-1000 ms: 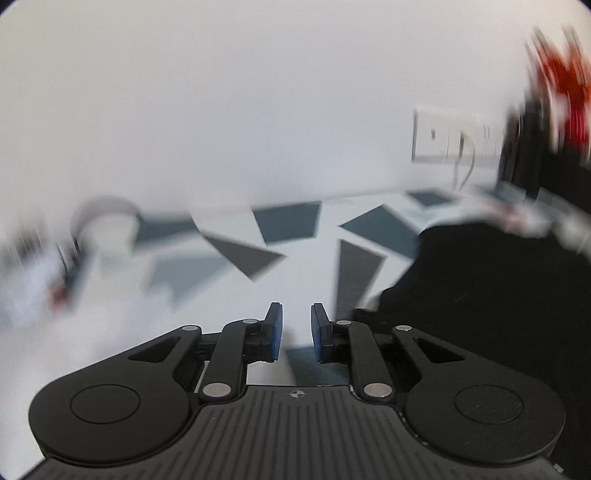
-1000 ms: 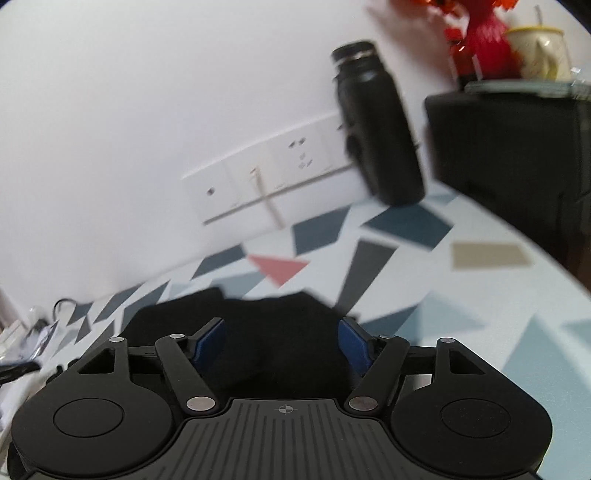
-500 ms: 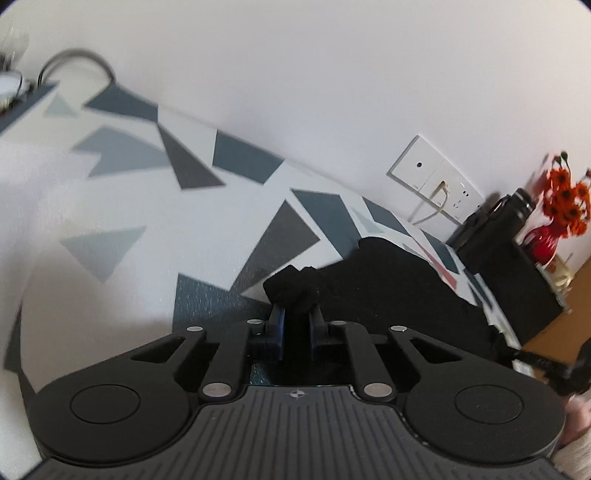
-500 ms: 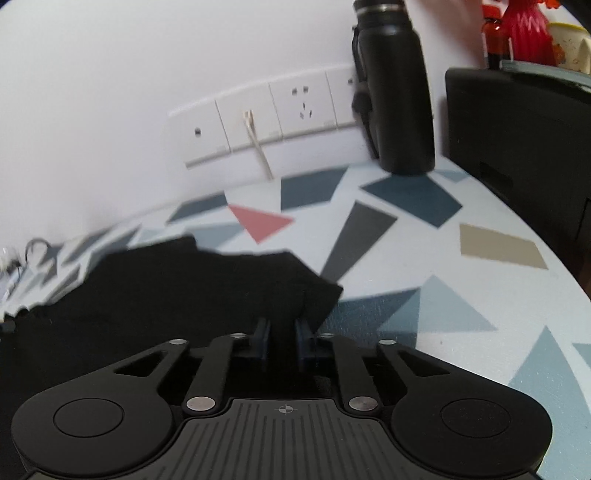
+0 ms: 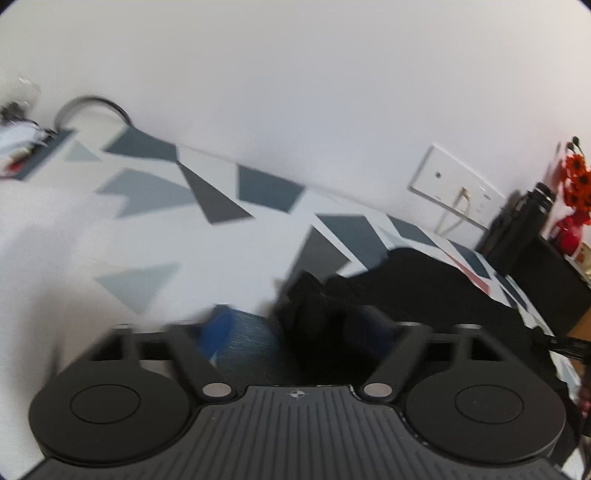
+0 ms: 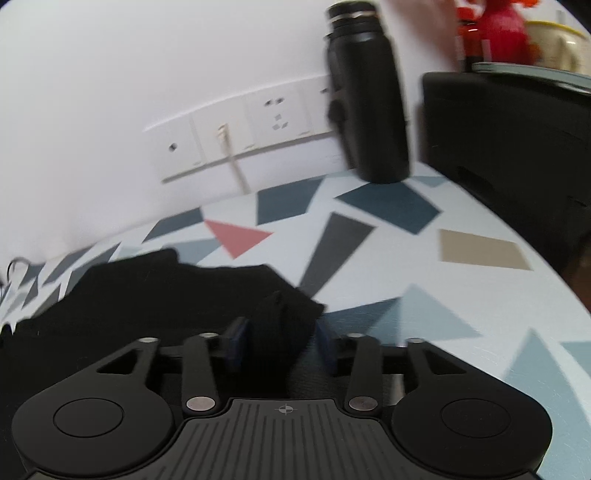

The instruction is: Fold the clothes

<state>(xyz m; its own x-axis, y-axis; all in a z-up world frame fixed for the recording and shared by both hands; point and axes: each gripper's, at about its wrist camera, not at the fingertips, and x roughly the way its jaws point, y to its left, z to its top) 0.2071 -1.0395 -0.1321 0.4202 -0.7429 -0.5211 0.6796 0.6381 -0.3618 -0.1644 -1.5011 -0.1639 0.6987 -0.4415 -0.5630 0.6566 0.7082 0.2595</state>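
A black garment point(image 5: 424, 288) lies crumpled on the white tabletop with grey and blue triangles point(image 5: 184, 240). In the left wrist view its bunched corner rises between the wide-spread, blurred blue pads of my left gripper point(image 5: 295, 325), which is open. In the right wrist view the garment point(image 6: 147, 288) spreads to the left. A raised fold of it stands between the parted pads of my right gripper point(image 6: 281, 343), also open, just above the table point(image 6: 443, 295).
A black bottle point(image 6: 369, 103) stands by the wall under a socket strip point(image 6: 240, 133). A black box point(image 6: 517, 140) sits at the right with a red vase point(image 6: 502, 29) on top. A cable loop point(image 5: 92, 103) and clutter lie far left.
Half a second ago both grippers were shut on the garment's corners. Both have now opened, and the cloth sits loose between the pads. The left view is blurred from motion.
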